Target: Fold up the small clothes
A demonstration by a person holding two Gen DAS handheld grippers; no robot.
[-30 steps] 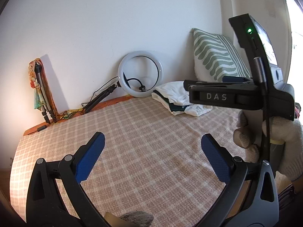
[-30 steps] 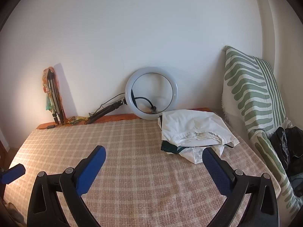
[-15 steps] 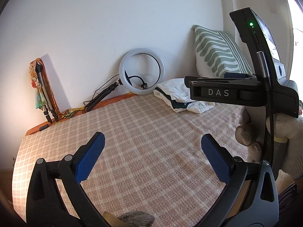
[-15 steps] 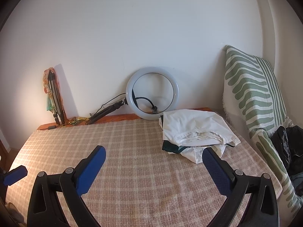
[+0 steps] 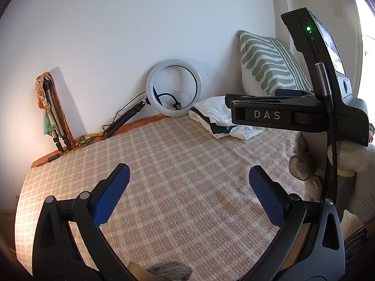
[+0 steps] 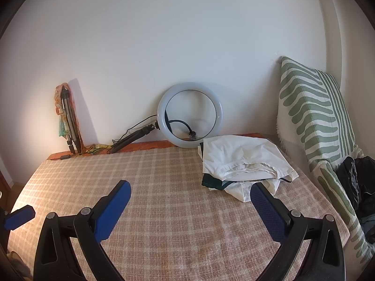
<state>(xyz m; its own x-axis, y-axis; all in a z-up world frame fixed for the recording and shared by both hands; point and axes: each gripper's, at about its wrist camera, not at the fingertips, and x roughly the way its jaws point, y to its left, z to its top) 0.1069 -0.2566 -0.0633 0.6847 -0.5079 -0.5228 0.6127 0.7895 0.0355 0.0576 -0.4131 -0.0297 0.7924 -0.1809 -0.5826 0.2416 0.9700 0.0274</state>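
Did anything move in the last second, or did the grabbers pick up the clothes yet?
Barely anything. In the right wrist view the pile of clothes sits a touch larger, so the right gripper has crept toward it. The left gripper only drifted slightly. Nothing was picked up or let go: both grippers stay open and empty, and the pile, ring light and striped pillow haven't moved.

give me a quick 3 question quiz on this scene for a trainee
1. True or false: the right gripper is shut on the clothes pile.
2. What leans on the wall just left of the pile? A) ring light B) fan C) mirror
3. Fill in: the top garment in the pile is ____ in colour.

Key: 1 false, both it and the left gripper are open and empty. 2 A, the ring light. 3 white.
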